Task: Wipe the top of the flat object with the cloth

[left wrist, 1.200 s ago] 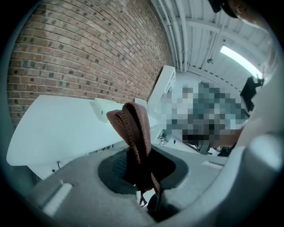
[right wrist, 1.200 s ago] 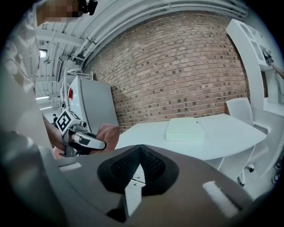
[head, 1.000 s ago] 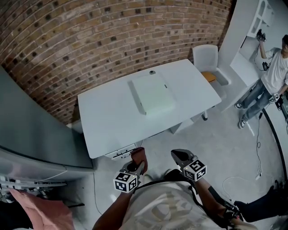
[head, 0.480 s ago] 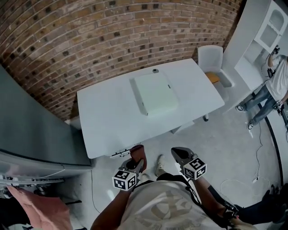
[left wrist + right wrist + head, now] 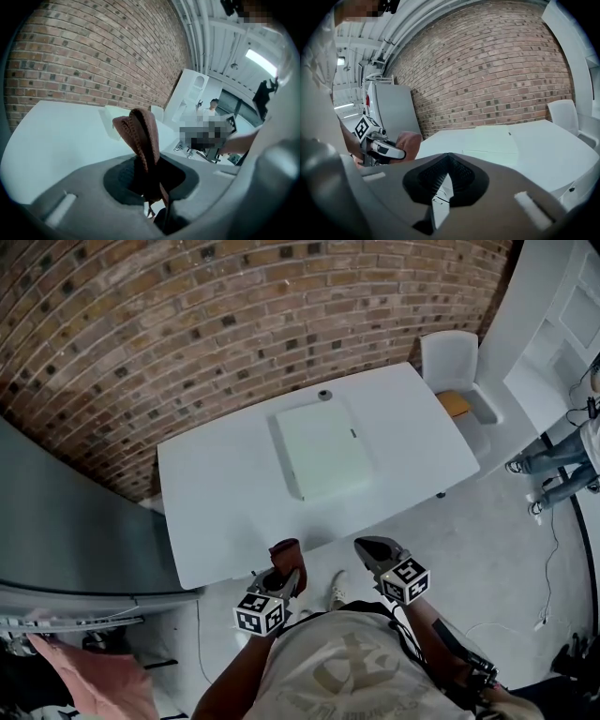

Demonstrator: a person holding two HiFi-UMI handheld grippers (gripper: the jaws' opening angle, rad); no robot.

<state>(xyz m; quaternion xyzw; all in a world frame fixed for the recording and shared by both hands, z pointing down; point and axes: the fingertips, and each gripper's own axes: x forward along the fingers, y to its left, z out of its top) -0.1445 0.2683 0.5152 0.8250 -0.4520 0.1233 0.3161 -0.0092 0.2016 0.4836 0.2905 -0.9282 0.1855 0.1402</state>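
Evidently soft and limp, the brown cloth [image 5: 286, 552] flopped above the left gripper [image 5: 284, 570], whose jaws pinched its lower end, while the right gripper [image 5: 373, 551] was closed on nothing and the stiff-looking pale flat object [image 5: 323, 448] lay well ahead on the white table [image 5: 216, 493].

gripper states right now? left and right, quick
Left gripper: shut on the brown cloth.
Right gripper: shut, nothing between the jaws.
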